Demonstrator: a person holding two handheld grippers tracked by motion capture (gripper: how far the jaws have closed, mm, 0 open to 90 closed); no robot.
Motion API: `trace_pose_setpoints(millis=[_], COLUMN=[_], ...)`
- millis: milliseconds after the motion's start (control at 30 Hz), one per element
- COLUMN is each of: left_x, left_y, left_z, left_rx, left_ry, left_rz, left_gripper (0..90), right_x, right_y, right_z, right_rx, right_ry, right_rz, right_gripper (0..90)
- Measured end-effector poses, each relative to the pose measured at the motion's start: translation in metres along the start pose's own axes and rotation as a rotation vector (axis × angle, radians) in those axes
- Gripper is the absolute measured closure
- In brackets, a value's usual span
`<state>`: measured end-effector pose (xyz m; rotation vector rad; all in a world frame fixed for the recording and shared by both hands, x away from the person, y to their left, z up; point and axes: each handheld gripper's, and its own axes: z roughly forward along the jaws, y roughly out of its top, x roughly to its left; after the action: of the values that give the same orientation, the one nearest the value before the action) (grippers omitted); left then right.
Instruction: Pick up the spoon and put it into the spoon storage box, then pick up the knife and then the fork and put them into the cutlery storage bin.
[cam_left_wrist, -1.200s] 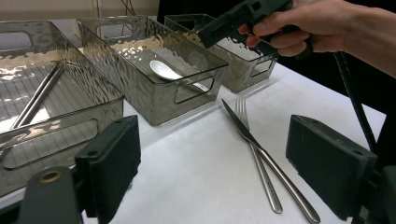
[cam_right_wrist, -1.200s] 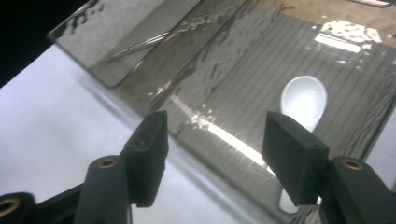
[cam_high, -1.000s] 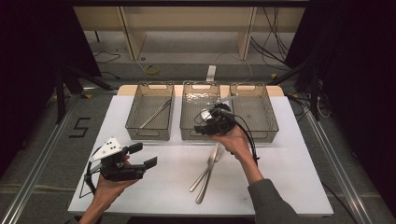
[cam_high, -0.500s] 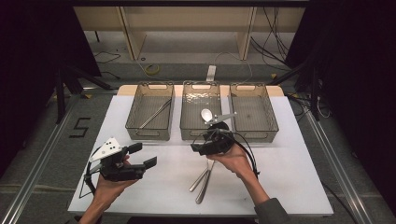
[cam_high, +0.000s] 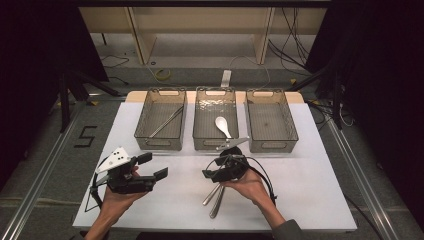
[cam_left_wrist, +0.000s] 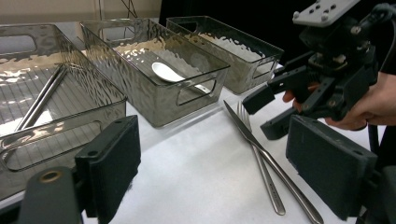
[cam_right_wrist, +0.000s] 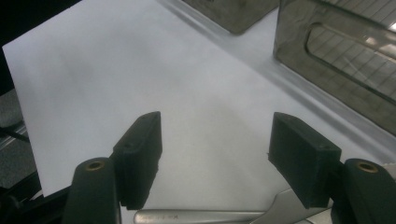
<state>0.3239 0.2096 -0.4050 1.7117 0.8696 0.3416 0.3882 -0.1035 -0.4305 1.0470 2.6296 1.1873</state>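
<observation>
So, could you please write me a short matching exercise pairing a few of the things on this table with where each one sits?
Things:
1. white spoon
2. chopsticks
3. knife and fork
4. right bin

Places:
A. on the white mat, in front of the bins
B. in the left bin
C. holds nothing
D. in the middle bin

Pairs: 1-D, 2-B, 3-A, 4-C

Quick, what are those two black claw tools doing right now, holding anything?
Left gripper: open, holding nothing, above the white table.
Right gripper: open, holding nothing, just over the silver metal cutlery on the table.
</observation>
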Motion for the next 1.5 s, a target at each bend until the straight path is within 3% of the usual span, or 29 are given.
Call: trace_pose_setpoints(millis=[600,1067,1367,1500], left_x=[0.001,0.0,0.001,0.0], left_y=[0.0,-0.001,-0.001,-0.001], left_z=[-0.001,-0.002,-0.003,-0.002], left_rx=[-0.009,-0.002,-0.001,0.003], left_ry=[0.003,-0.001,0.004,0.004], left_rz=[-0.008,-0.003,-0.004,-0.002], left_gripper=[17.1,16.9,17.0,17.0], right_x=[0.007,0.016,0.014,0.015], right_y=[-0.009,-0.017,-0.02,-0.022], right_z=[0.012,0.023,0.028,0.032], right_rx=[0.02,0.09,0.1,0.136], right_ry=[0.037,0.053,0.074,0.066], right_rz=[0.004,-0.032,-0.043,-0.053], right_gripper=[26.0,31.1,52.1,61.9])
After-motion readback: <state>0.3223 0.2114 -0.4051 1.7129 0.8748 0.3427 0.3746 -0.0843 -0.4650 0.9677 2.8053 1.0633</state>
